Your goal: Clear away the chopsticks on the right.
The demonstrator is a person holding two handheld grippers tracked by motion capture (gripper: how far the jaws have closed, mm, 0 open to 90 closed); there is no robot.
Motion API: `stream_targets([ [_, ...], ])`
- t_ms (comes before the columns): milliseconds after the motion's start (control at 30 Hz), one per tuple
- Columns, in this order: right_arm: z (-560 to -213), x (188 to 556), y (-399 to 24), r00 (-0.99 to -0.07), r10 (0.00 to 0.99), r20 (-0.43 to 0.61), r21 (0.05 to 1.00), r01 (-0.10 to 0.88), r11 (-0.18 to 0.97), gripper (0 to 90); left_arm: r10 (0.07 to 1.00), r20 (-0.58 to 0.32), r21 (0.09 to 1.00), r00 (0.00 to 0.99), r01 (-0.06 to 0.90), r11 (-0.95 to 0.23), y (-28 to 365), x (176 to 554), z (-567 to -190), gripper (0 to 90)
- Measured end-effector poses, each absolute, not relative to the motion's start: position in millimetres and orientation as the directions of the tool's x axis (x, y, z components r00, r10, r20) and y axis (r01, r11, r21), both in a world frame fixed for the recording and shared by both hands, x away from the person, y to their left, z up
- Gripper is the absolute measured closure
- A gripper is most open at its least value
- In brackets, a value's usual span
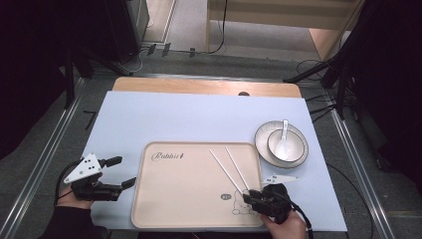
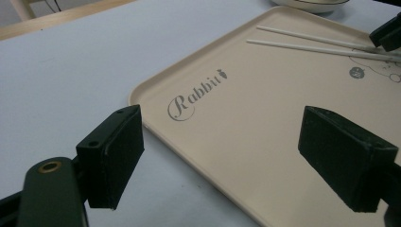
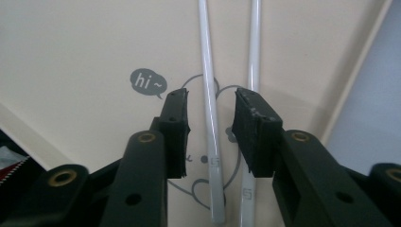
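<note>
**Chopsticks lie on the tray, right fingers parted over them**

Two white chopsticks (image 1: 230,168) lie side by side on the beige tray (image 1: 179,199), on its right half, their near ends by the printed rabbit drawing. The right gripper (image 1: 249,195) sits low over those near ends. In the right gripper view its fingers (image 3: 174,127) stand a narrow gap apart — one chopstick (image 3: 210,123) runs between them without either pad pressing on it, and the other chopstick (image 3: 252,56) passes under the right-hand finger. Nothing is gripped.

The left gripper (image 1: 124,172) rests at the left edge of the tray on the pale blue desk (image 1: 149,119), its fingers (image 2: 116,151) wide apart and empty — the tray's corner with the word "Rabbit" lies between them.

Just beyond the tray's right edge stands a plate (image 1: 300,149) carrying a bowl (image 1: 293,140), with a white spoon (image 1: 283,142) in the bowl.
</note>
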State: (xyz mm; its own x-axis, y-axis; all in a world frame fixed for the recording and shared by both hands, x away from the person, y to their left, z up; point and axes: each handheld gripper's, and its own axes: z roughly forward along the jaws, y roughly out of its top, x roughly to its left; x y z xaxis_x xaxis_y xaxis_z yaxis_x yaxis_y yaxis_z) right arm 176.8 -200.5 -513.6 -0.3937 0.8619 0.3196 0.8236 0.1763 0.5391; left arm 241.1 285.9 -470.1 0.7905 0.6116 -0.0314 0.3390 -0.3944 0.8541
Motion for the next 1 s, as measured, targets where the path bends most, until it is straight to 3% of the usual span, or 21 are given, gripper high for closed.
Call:
stream_targets([
  [133,-507,179,-210,-0.435,0.822,0.369,0.578,0.799,0.163,56.3,0.613,-0.035,0.856,0.789,0.340,-0.389,286,241,-470,15.5],
  [300,-494,183,-217,-0.511,0.793,0.333,0.636,0.742,0.211,52.9,0.614,-0.035,0.856,0.788,0.341,-0.389,286,241,-470,15.5],
  [533,-481,198,-231,-0.641,0.717,0.274,0.717,0.633,0.291,41.6,0.616,-0.039,0.856,0.786,0.345,-0.386,286,241,-470,15.5],
  [767,-477,218,-249,-0.710,0.659,0.247,0.759,0.565,0.324,34.6,0.616,-0.039,0.856,0.787,0.345,-0.385,286,241,-470,15.5],
  [1000,-475,230,-271,-0.719,0.649,0.249,0.782,0.545,0.304,32.9,0.618,-0.044,0.854,0.785,0.350,-0.384,287,241,-471,15.5],
])
